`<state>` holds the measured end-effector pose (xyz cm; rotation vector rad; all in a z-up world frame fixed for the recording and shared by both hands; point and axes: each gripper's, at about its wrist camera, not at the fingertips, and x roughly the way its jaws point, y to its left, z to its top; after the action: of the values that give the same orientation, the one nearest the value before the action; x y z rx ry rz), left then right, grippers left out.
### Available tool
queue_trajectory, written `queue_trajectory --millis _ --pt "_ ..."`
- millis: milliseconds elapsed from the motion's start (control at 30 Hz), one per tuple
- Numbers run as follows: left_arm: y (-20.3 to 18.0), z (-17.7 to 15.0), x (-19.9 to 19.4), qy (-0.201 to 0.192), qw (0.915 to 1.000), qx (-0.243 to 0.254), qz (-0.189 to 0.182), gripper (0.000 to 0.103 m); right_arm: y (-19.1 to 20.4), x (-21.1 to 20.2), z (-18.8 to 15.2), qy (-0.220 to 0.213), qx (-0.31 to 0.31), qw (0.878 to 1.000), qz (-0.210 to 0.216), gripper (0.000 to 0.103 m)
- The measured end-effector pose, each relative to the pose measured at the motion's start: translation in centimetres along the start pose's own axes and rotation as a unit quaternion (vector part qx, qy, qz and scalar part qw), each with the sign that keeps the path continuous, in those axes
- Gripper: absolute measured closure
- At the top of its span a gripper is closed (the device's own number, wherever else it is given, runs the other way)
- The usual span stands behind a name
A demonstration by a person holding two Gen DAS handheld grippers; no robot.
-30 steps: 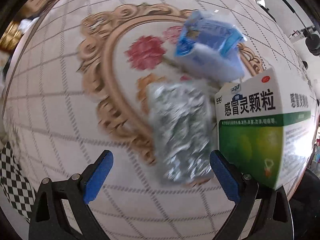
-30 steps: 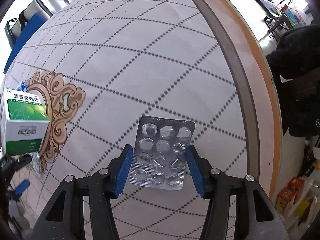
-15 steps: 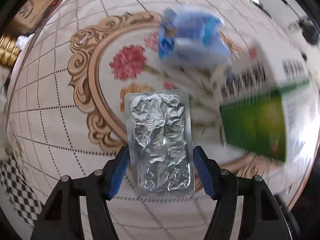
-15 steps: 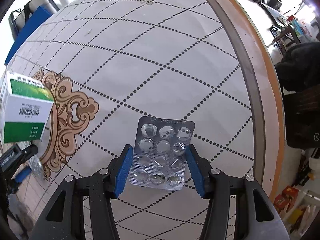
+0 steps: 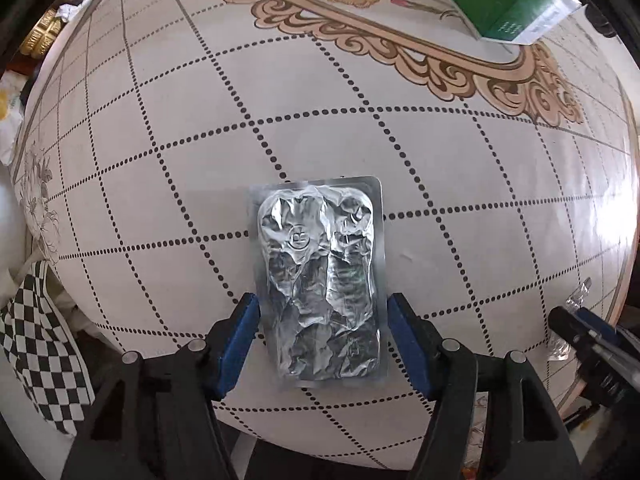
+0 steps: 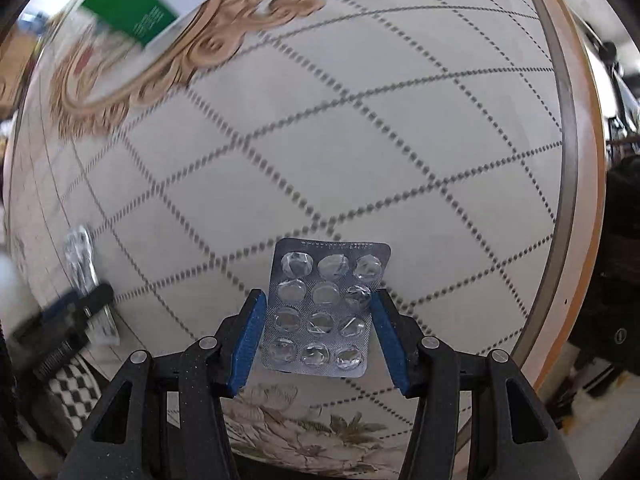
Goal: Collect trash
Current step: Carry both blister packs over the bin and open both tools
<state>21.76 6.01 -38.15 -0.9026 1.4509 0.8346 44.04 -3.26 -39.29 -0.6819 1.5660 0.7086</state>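
Observation:
My left gripper [image 5: 322, 340] is shut on a crumpled silver foil blister pack [image 5: 320, 280], held above the table near its front edge. My right gripper [image 6: 318, 336] is shut on an empty clear pill blister sheet [image 6: 326, 308] with several popped pockets. The left gripper and its foil pack also show at the left of the right wrist view [image 6: 82, 264]. The right gripper shows at the right edge of the left wrist view [image 5: 588, 332].
A green and white medicine box [image 5: 512, 0] stands on the ornate floral centre of the tablecloth [image 5: 360, 128]; it also shows blurred in the right wrist view [image 6: 148, 4]. A black and white checkered cloth [image 5: 44, 340] hangs below the table's left edge.
My left gripper closed on the foil pack and pulled it back toward the table's front edge, away from the box. My right gripper swung left with its blister sheet still held.

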Motion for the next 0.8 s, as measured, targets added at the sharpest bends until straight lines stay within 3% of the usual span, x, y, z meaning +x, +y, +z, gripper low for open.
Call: queue_trajectory --millis 100,367,467,800 --pt "0.2 1.5 0.0 0.002 1.0 0.004 0.0 0.038 1.0 0.1 0.2 -0.001 0.006 1.0 -0.014 0.044" --pt "-0.2 1.3 -0.2 -0.017 0.9998 0.003 -0.001 0.04 1.0 0.0 1.6 -0.007 0.021 1.0 -0.014 0.043" --pt "-0.4 -0.5 -1.2 -0.028 0.9995 0.012 0.005 0.04 -1.0 0.0 -0.1 -0.016 0.018 1.0 -0.014 0.049" --pt "-0.9 -3.8 -7.0 -0.111 0.9931 0.037 0.014 0.04 -1.9 -1.7 -4.4 -0.037 0.017 0.999 0.025 0.05"
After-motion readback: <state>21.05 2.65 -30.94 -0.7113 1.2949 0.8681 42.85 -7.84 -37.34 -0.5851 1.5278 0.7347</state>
